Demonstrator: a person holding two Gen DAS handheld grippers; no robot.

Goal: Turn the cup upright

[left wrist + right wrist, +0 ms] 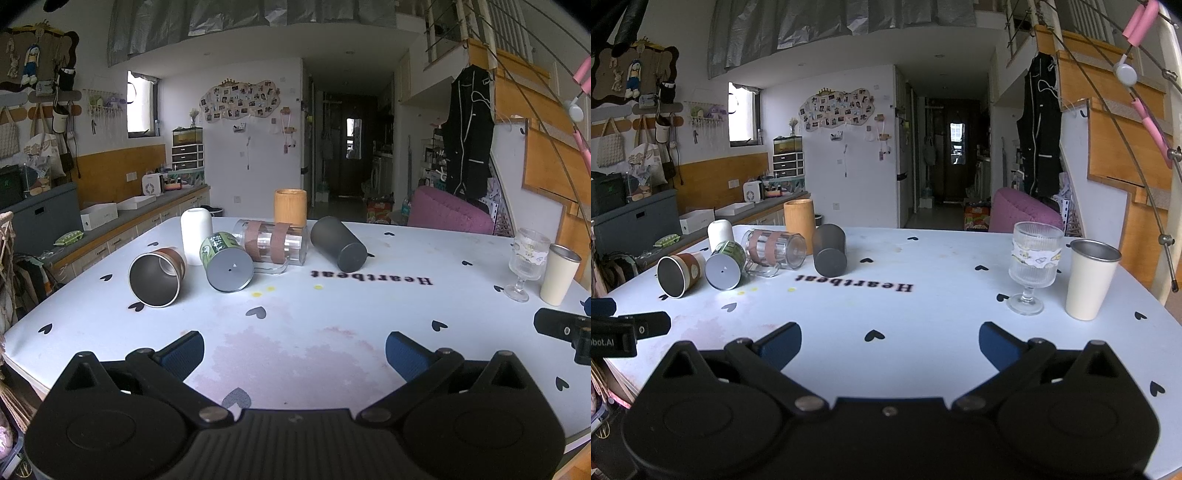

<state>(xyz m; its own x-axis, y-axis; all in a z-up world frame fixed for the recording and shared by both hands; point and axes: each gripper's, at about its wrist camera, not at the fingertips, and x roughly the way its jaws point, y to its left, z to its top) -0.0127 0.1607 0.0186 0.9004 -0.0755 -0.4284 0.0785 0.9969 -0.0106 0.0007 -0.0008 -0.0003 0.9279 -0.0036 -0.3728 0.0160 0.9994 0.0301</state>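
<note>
Right now eight cups sit on the worktop (pixel 332 325). Four of them lie on their sides in a row at the far left. One is a steel cup with a brown band (pixel 157 275), and its open mouth shows in the left wrist view. Next to it lies a green cup with a grey bottom (pixel 227 264). Then comes a clear glass mug with brown stripes (pixel 271 245), and it touches the green cup. Last in the row is a dark grey cup (pixel 338 243), with its flat bottom facing near.

Two more stand behind the row. One is a white cup (pixel 195 234) with its closed end on top. The other is a tan wooden cup (pixel 290 206) with its open end on top.

Two more stand upright far off at the right side. One is a ribbed glass goblet (pixel 1032 271). The other is a cream cup with a steel rim (pixel 1089 278), just beside the goblet.

The left gripper (pixel 294 352) hangs over the near edge with its blue fingers (pixel 184 352) spread wide and nothing between them. The right gripper (pixel 890 345) is the same, with its fingers (pixel 995 343) wide apart and holding nothing.

The worktop is white with little black hearts and the word "Heartbeat" (pixel 855 283). A pale pink stain (pixel 288 350) shows near the left gripper. Behind are a pink chair (pixel 1019 208), a black coat (pixel 1039 125) on the stairs, and a photo board (pixel 836 110) on the wall.
</note>
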